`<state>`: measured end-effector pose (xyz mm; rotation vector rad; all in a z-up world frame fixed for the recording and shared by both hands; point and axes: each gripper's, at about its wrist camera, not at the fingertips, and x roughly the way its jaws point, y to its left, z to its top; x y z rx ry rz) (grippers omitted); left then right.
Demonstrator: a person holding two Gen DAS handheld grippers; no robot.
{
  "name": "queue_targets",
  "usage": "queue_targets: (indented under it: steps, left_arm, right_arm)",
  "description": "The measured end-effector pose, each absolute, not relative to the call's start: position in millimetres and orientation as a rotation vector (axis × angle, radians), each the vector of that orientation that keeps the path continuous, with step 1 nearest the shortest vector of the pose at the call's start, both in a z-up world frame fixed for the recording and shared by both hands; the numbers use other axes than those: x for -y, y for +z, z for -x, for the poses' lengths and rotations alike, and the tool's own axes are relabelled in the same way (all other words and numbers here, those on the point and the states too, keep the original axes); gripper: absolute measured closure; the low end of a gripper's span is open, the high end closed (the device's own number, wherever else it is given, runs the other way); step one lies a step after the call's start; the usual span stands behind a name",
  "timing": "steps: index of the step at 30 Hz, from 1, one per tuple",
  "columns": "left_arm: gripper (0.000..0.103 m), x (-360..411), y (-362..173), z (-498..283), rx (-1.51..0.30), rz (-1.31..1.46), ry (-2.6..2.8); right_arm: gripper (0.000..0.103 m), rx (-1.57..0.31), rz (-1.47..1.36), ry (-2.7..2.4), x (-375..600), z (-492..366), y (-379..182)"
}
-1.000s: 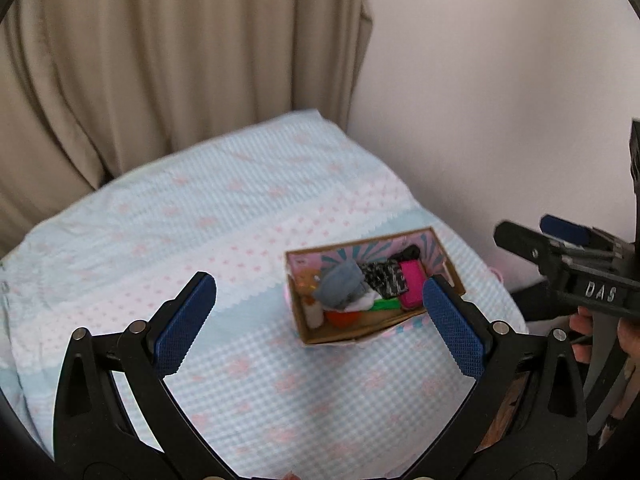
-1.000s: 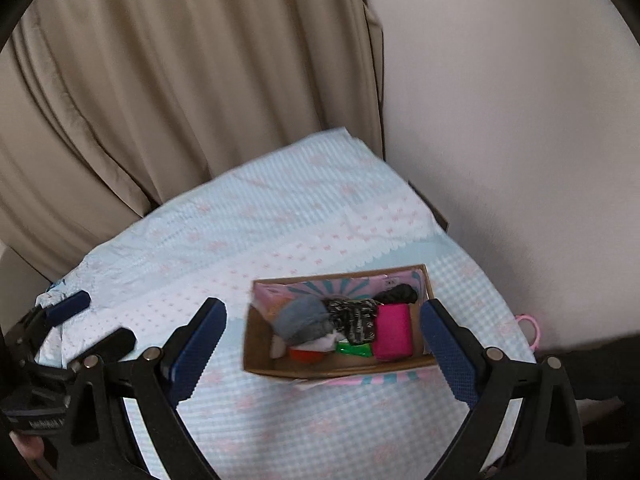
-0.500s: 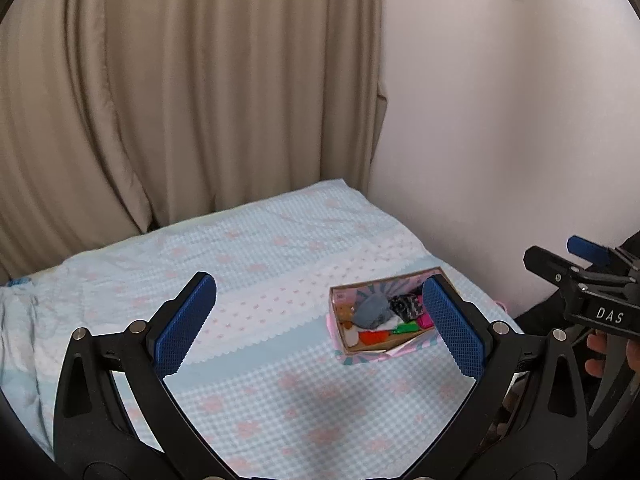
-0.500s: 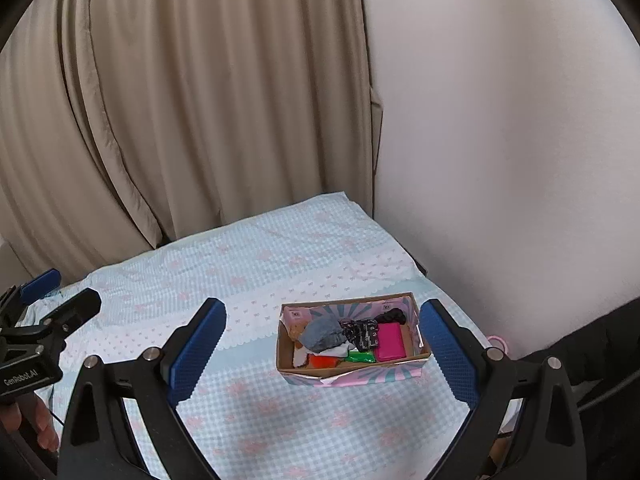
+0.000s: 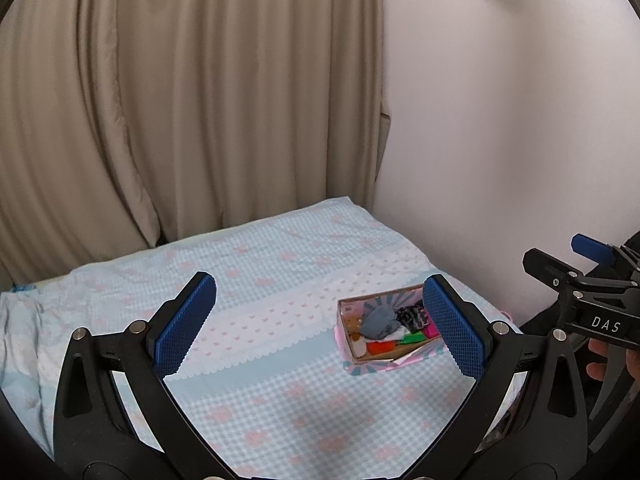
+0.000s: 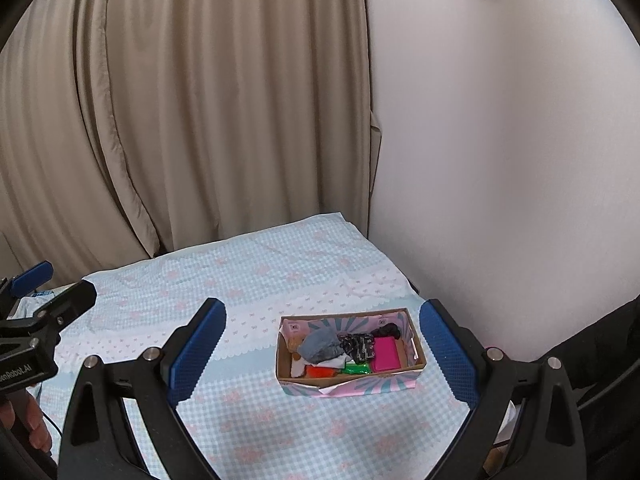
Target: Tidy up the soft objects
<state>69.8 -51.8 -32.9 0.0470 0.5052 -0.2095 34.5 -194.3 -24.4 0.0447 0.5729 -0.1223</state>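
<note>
A shallow cardboard box (image 6: 416, 346) with pink and teal printed sides sits on the bed near the wall, also in the left wrist view as the box (image 5: 348, 356). It holds several soft items: a grey cloth (image 6: 320, 343), a black patterned piece (image 6: 356, 346), a pink pad (image 6: 386, 354), plus green and red bits. My left gripper (image 5: 320, 324) is open and empty, well back from the box. My right gripper (image 6: 322, 350) is open and empty too, held above the bed short of the box.
The bed has a light blue checked cover (image 6: 248, 280) with pink flowers. Beige curtains (image 6: 180, 120) hang behind it and a white wall (image 6: 500, 160) runs along the right. A hand (image 6: 28, 426) holds the left gripper at the left edge.
Both grippers have pulled back and up from the box, which now looks smaller and farther. Both stay open.
</note>
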Motion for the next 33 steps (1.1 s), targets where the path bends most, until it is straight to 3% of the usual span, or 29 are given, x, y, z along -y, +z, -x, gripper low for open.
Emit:
queue_targets:
  steps: [33]
  left_arm:
    - [0.0, 53, -26, -76, -0.456, -0.053, -0.18]
  right_arm:
    - [0.006, -0.558, -0.046, -0.135, 197, -52, -22]
